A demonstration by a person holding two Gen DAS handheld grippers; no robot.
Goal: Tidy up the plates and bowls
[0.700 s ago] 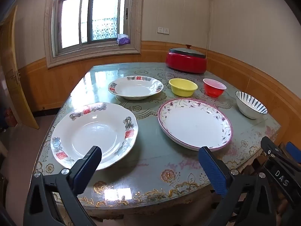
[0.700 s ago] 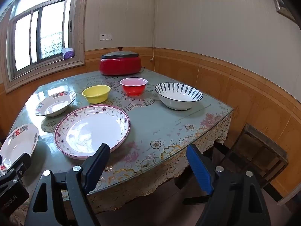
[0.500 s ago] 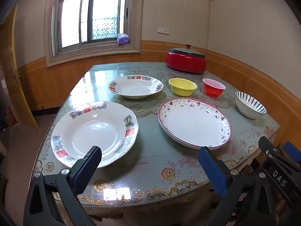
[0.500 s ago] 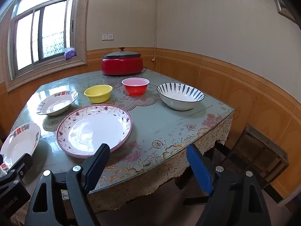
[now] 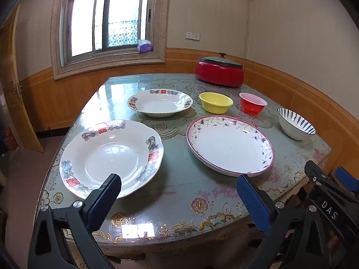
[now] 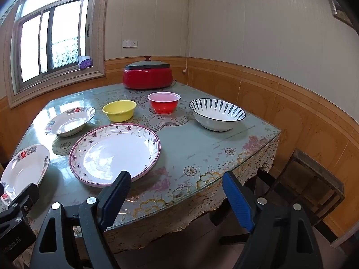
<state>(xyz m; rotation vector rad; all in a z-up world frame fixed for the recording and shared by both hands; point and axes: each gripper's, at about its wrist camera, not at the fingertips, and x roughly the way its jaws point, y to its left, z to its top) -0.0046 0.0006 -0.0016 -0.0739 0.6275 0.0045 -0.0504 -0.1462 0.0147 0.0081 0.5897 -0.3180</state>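
**Both grippers spread and empty before the laid desk**

Left wrist view: the left gripper (image 5: pixel 178 189) hangs over the near edge of the desk (image 5: pixel 179 192), its blue-padded fingers (image 5: pixel 252 200) spread wide with nothing between them; just beyond the left finger lies the large white plate with red characters (image 5: pixel 111 157), and beyond the right finger the floral plate with a pink rim (image 5: pixel 230 144), the two lying side by side and apart; farther back sits a deeper white dish with red marks (image 5: pixel 160 103); to its right stand the yellow bowl (image 5: pixel 215 102) and then the red bowl (image 5: pixel 252 103), near each other but not touching; the blue-striped bowl (image 5: pixel 295 123) stands alone toward the right edge; a red lidded cooker (image 5: pixel 219 71) rests at the far corner; part of the right gripper (image 5: pixel 332 190) shows at the lower right.

Right wrist view: the right gripper (image 6: pixel 177 192) is held at the near edge, jaws wide apart and gripping nothing; the floral plate with a pink rim (image 6: pixel 114 153) lies just past its left finger; the large white plate with red characters (image 6: pixel 24 168) shows at the far left; the deeper white dish with red marks (image 6: pixel 69 121), yellow bowl (image 6: pixel 119 110), red bowl (image 6: pixel 163 102) and blue-striped bowl (image 6: pixel 217 113) run in a loose row behind; the red lidded cooker (image 6: pixel 147 75) stands at the back; a wooden stool (image 6: pixel 311 183) stands on the floor to the right.
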